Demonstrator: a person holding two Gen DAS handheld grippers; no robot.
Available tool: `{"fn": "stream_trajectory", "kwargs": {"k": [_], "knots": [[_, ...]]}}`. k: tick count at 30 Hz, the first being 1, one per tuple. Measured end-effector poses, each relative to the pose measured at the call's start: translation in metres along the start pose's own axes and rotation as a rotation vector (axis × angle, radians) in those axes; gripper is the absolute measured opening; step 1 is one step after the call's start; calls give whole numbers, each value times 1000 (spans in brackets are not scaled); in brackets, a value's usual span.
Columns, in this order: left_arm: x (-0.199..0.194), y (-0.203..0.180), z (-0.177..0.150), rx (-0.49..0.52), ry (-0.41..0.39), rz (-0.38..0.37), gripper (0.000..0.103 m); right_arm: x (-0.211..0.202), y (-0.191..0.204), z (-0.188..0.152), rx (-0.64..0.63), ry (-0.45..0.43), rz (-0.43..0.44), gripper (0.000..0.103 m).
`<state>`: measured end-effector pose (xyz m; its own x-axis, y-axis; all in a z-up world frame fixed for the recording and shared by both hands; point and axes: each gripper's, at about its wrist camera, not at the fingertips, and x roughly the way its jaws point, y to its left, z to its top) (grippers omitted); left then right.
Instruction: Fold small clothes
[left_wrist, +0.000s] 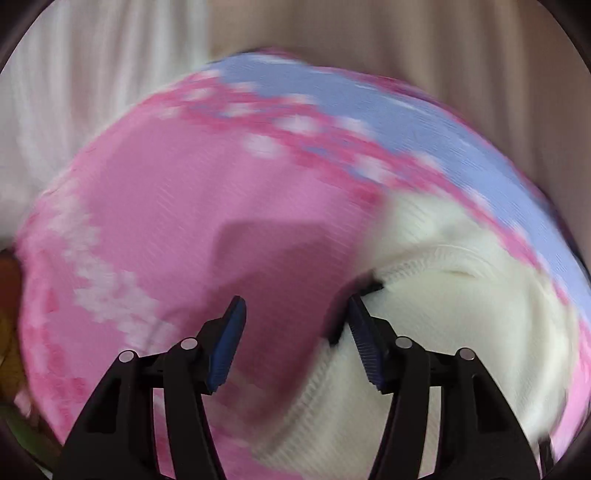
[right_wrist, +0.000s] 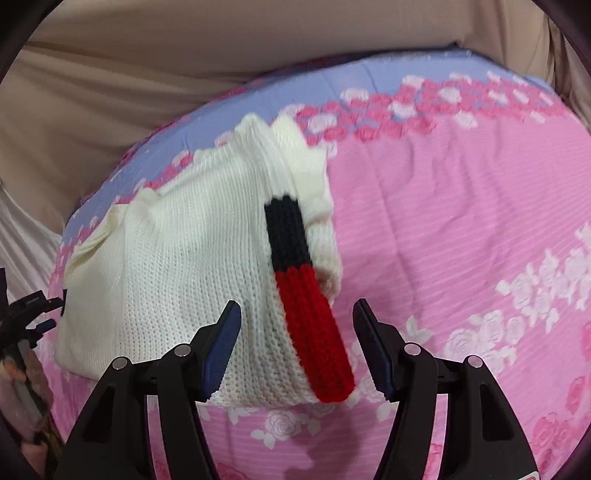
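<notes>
A white knit sweater lies folded on the pink floral bedsheet. A black and red band runs down its right side. My right gripper hangs open just above it, the red end of the band lying between the fingers with neither pad touching. In the left wrist view the sweater fills the right half, blurred. My left gripper is open over the sheet, its right finger at the sweater's edge, nothing pinched.
The bed is covered with a pink, blue and white rose-print sheet, with a blue strip along the far edge. Beige cloth hangs behind it. A dark object with a blue tip shows at the sweater's left end.
</notes>
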<state>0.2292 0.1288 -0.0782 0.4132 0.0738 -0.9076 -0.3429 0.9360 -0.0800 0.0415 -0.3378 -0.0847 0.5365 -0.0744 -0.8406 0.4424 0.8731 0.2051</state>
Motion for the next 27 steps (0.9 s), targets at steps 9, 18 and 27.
{"fn": "stream_trajectory", "kwargs": {"k": [9, 18, 27], "knots": [[-49, -52, -3, 131, -19, -227, 53, -23, 6, -2, -10, -43, 20, 67], [27, -66, 47, 55, 31, -104, 57, -41, 22, -1, -72, -71, 2, 69], [-30, -8, 27, 68, -49, -76, 60, -13, -9, -12, 4, 11, -9, 70]]}}
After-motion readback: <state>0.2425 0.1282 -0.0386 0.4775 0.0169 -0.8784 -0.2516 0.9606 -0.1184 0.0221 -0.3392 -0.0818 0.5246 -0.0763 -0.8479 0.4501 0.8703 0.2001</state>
